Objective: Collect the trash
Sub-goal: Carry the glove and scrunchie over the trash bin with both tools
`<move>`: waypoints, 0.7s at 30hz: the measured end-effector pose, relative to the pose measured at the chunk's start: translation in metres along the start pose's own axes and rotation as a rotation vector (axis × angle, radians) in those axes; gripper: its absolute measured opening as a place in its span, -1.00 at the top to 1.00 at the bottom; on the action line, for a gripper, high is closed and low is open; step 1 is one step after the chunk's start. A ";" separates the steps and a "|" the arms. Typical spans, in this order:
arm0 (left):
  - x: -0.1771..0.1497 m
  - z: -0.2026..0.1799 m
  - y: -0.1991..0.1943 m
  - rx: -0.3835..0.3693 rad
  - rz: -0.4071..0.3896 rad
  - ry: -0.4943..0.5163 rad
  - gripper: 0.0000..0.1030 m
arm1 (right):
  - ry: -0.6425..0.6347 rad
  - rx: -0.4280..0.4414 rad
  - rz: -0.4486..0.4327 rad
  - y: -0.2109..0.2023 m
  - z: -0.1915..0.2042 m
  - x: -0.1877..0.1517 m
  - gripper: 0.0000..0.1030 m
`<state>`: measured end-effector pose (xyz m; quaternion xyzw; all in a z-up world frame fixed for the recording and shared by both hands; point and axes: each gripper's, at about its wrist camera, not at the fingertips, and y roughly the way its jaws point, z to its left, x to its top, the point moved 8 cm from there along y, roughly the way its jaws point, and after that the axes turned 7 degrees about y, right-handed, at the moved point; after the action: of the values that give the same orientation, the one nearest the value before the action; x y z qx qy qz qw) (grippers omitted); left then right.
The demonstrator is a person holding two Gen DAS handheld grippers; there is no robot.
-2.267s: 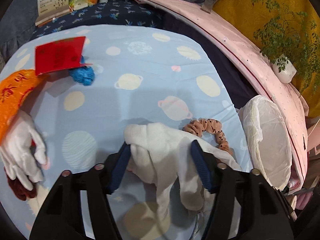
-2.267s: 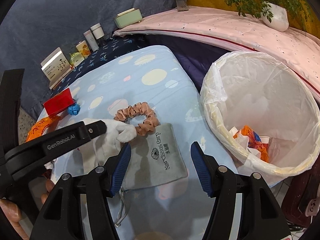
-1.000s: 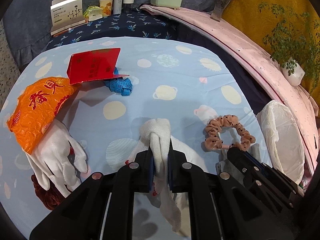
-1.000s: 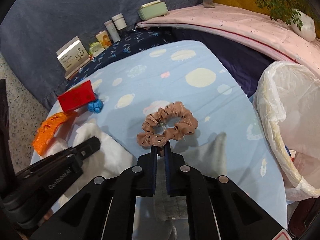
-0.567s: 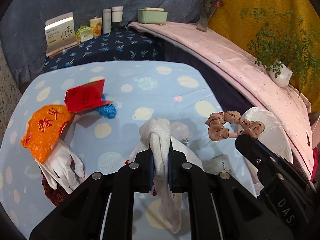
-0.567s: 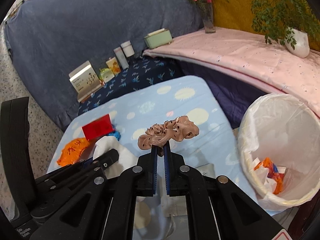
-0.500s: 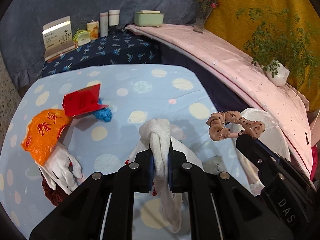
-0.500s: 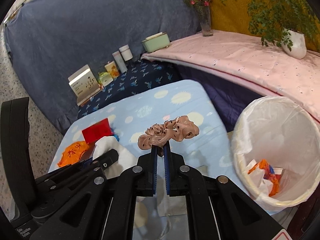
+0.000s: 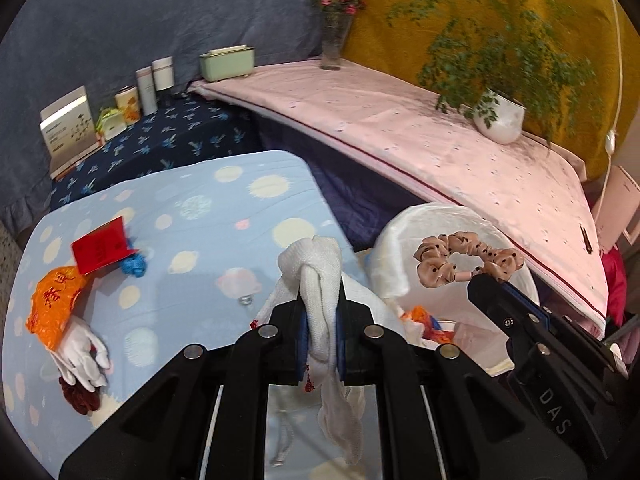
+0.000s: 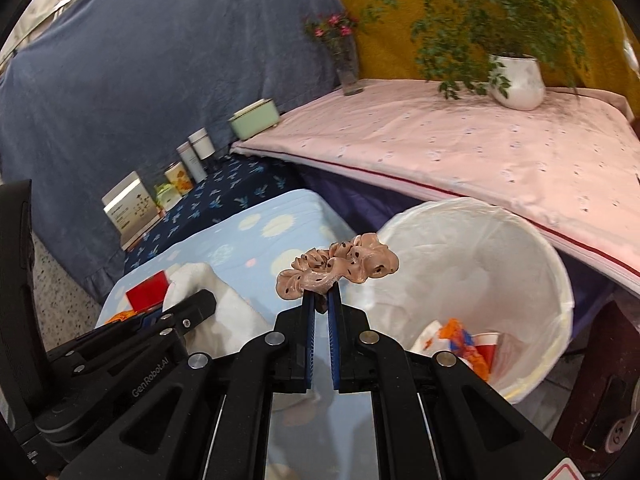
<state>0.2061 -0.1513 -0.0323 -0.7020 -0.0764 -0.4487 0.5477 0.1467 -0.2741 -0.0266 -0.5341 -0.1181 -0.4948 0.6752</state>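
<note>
My left gripper (image 9: 320, 320) has its fingers clamped on one white cloth (image 9: 316, 276); my right gripper (image 10: 321, 308) pinches one scrunchie (image 10: 340, 266) at the bin (image 10: 520, 240) rim. On the worktop (image 9: 208, 200): one glove (image 9: 82, 346), one red card (image 9: 102, 245), one orange bag (image 9: 54, 300).

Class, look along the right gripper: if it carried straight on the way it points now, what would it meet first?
Probably the near rim of the white-lined bin, just beyond the scrunchie that the right gripper holds; depth is hard to judge here.
</note>
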 end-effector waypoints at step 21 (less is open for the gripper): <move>0.027 -0.114 0.029 -0.116 -0.014 0.160 0.80 | 0.138 -0.124 -0.013 -0.010 -0.119 0.000 0.87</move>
<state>0.1768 -0.2683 -0.0335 -0.6938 -0.0112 -0.5107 0.5076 0.0952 -0.3729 -0.0686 -0.5388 -0.0439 -0.5413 0.6440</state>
